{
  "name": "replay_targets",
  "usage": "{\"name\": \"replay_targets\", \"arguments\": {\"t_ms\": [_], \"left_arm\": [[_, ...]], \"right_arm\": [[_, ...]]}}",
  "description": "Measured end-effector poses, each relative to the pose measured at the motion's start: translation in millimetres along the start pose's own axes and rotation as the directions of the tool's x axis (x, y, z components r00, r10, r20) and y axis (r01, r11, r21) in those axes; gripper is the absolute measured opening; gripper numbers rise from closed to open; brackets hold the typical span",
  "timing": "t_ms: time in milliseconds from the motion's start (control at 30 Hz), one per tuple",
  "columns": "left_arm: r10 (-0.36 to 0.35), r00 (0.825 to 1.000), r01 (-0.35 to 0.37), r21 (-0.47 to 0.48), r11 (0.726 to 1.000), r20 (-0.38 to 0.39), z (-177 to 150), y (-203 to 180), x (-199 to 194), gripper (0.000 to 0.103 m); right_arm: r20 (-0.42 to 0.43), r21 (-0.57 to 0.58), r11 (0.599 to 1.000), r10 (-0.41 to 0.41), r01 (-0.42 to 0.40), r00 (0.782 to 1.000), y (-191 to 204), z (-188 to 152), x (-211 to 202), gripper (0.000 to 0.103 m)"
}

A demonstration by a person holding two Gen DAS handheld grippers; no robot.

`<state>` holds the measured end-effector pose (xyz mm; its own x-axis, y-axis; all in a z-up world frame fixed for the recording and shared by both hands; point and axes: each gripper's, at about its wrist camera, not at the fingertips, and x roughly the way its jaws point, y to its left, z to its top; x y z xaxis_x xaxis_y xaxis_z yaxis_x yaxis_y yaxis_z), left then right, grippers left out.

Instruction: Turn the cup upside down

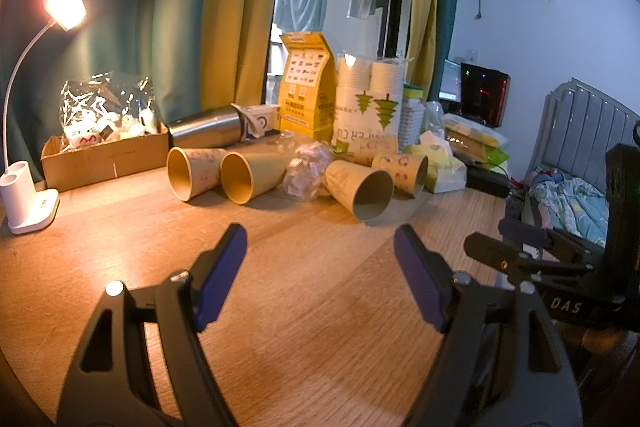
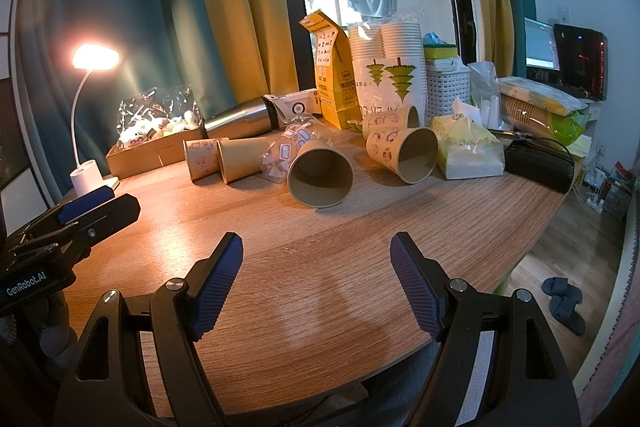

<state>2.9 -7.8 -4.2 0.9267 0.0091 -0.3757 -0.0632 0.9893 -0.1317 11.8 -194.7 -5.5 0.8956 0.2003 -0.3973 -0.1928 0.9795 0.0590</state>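
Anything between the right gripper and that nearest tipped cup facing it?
No. In the right wrist view, only bare wooden table lies between the open right gripper and the nearest cup.

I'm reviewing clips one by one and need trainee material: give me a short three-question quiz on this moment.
1. True or false: the left gripper is shut on a cup.
2. How do the paper cups, such as the nearest cup, rest on the table? A upright, B on their sides, C upside down.
3. Fill in: the lit object at the table's left edge is a ____.

Key: 1 false, both it and the right gripper are open and empty; 2 B; 3 lamp.
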Motion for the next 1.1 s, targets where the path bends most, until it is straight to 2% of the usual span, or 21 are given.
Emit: {"name": "replay_targets", "arguments": {"t_ms": [400,533,633,733,867,1033,1100], "left_arm": [[0.006,1.000,-0.006,0.017,1.000,-0.016,0,-3,5,0.077],[0.026,0.998,-0.025,0.022,0.999,-0.061,5,-2,16,0.077],[0.004,0.989,-0.005,-0.007,1.000,-0.147,22,3,33,0.077],[-0.026,0.968,0.018,-0.036,0.999,-0.249,53,8,62,0.077],[-0.014,0.948,-0.009,-0.070,0.998,-0.319,95,17,105,0.077],[-0.022,0.902,-0.019,-0.091,0.996,-0.431,136,22,180,0.077],[-0.032,0.877,-0.035,-0.132,0.991,-0.479,146,25,210,0.077]], "right_arm": [[-0.008,0.017,0.999,0.033,-0.033,0.999,-3,-1,4,0.079],[-0.027,0.015,0.998,0.057,-0.057,0.998,-8,6,12,0.079],[-0.055,0.013,0.998,0.063,-0.062,0.996,-15,18,23,0.079],[-0.095,0.033,0.998,0.063,-0.060,0.994,-26,27,37,0.079],[-0.121,0.075,0.994,0.082,-0.073,0.989,-47,43,56,0.079],[-0.130,0.122,0.989,0.102,-0.086,0.986,-75,62,79,0.079],[-0.135,0.151,0.984,0.119,-0.098,0.984,-86,68,86,0.079]]}}
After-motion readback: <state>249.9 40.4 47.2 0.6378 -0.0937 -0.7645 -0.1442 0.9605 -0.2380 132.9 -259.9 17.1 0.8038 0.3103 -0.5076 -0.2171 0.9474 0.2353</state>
